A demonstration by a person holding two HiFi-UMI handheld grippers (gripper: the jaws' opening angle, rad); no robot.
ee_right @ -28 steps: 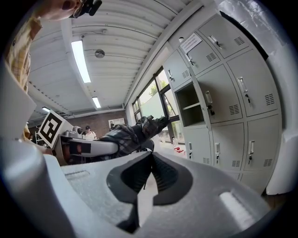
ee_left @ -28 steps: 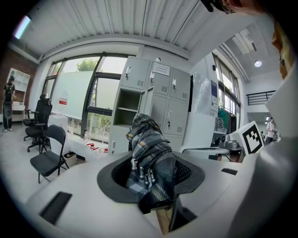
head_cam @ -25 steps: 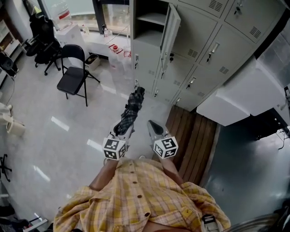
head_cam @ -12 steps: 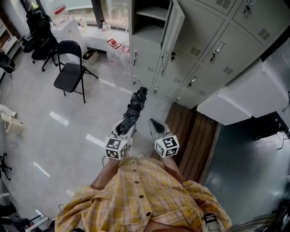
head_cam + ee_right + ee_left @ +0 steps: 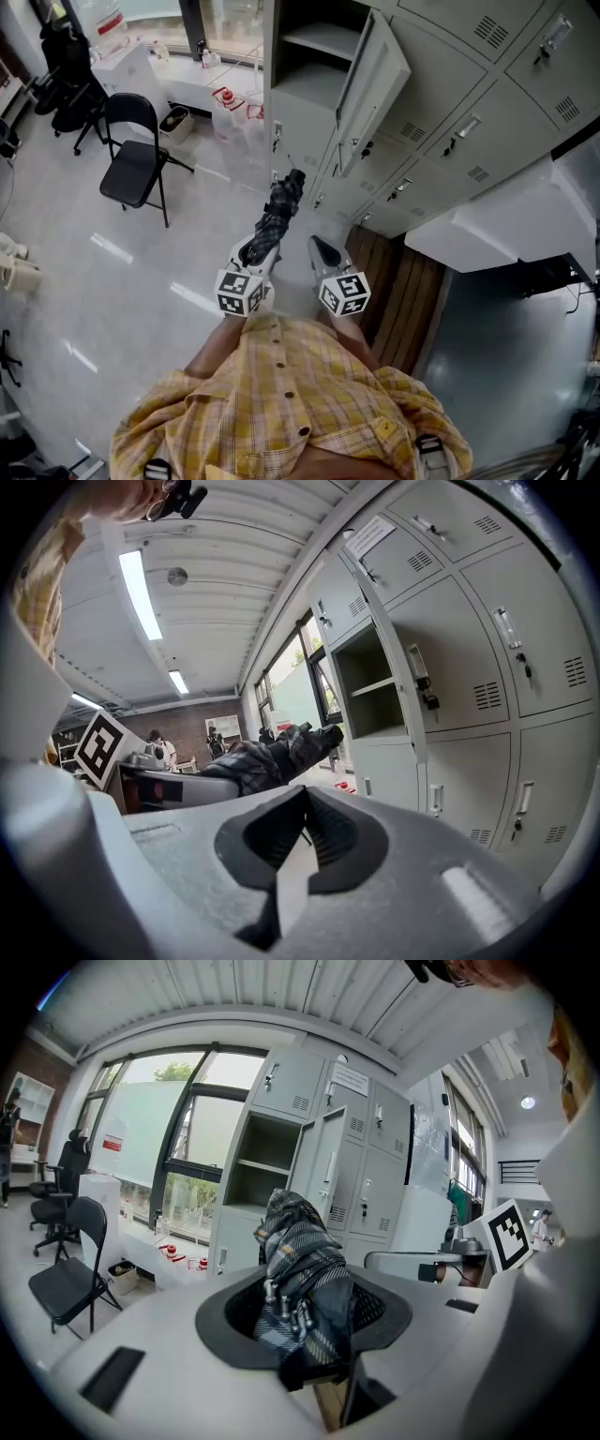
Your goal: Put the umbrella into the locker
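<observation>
My left gripper (image 5: pixel 255 251) has its fingers clamped about halfway closed on the umbrella (image 5: pixel 277 211). It is a folded bundle of soft grey-and-dark plaid cloth, gathered in loose pleats, with small metal rib tips showing where it meets the black ridged pads. The umbrella sticks out level ahead of me, above the floor (image 5: pixel 141 281), with its far end aimed at the locker (image 5: pixel 309 56) but not inside it.

My right gripper (image 5: pixel 323 251) rides just beside the left and carries nothing; its fingers are pressed together at the tips.

The locker is pale grey sheet metal, boxy, with one shelf across the open compartment. Its door (image 5: pixel 375 89) hangs wide open and has a vent slot. The neighbouring doors are shut, each with vent slots and a small handle. A white paper notice (image 5: pixel 349 1077) sits on an upper door — I cannot read its print. Each gripper carries a cube of black-and-white square markers.

The floor is pale and glossy, throwing back streaks of light. A black folding chair (image 5: pixel 136 155) stands by the windows, and brown wooden slats (image 5: pixel 403 291) lie at the lockers' foot.
</observation>
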